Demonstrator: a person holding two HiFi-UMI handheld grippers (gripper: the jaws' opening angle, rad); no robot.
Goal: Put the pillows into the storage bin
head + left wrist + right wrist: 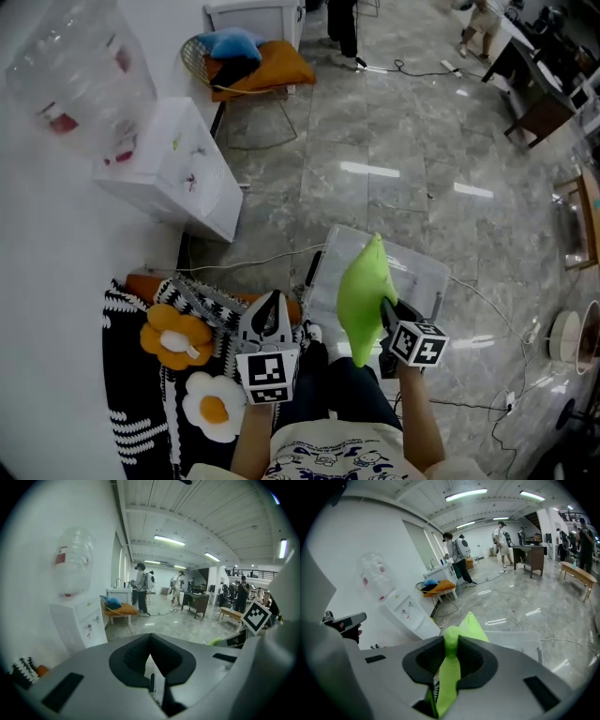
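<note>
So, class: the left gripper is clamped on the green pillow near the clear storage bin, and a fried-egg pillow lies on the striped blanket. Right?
One slip: the right gripper is clamped on the green pillow, as the right gripper view shows; the left gripper is shut on nothing. The rest holds: clear storage bin nearby, fried-egg pillow on the striped blanket.

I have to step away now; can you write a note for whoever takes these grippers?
Right gripper: shut on the green pillow, held over the clear storage bin, not released.
Left gripper: shut, empty.
Flower pillow and fried-egg pillow lie on the striped blanket, left of the bin.
Done: no pillow seen in the bin yet.
Left: drop the green one, then fetch the other two.
</note>
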